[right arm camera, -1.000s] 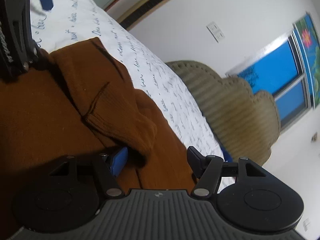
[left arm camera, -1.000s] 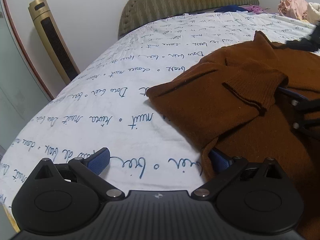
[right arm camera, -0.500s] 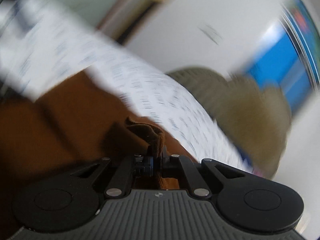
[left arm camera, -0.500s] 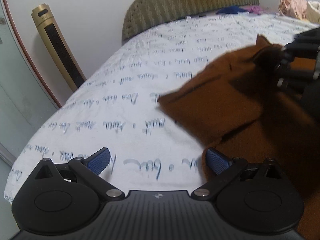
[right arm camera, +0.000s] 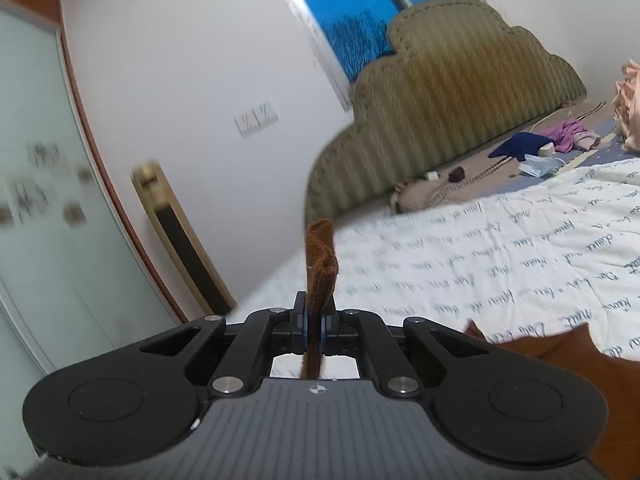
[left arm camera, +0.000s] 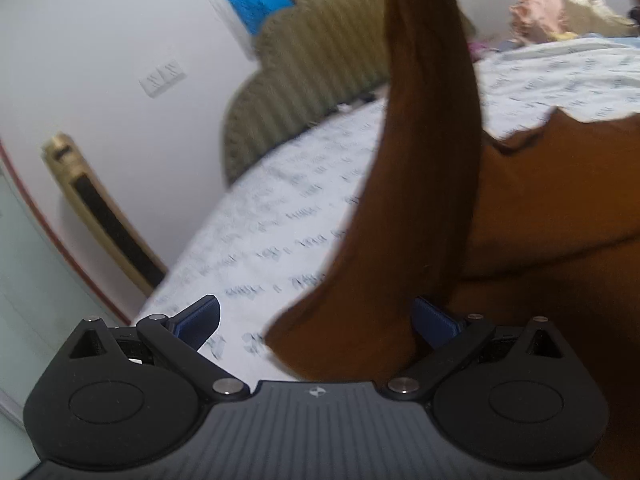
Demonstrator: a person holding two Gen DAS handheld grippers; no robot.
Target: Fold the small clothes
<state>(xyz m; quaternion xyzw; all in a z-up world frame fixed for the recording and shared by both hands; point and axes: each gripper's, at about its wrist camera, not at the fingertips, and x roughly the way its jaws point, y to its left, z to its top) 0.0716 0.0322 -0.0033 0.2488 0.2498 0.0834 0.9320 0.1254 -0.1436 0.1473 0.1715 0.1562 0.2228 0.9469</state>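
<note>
The right gripper (right arm camera: pixel 315 326) pinches a brown sweater's (left arm camera: pixel 540 208) sleeve (left arm camera: pixel 424 168), lifting it taut above the bed (left arm camera: pixel 280 216). The left gripper (left arm camera: pixel 316 322) stands wide, sleeve's lower edge between its fingers, unpressed. Bare printed sheet lies leftward toward the bed's edge.

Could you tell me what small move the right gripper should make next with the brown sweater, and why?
Probably carry the sleeve across and lay it over the sweater's body. The right gripper is shut on the cuff and holds the sleeve stretched up off the bedsheet, while the left gripper is open, holding nothing.
</note>
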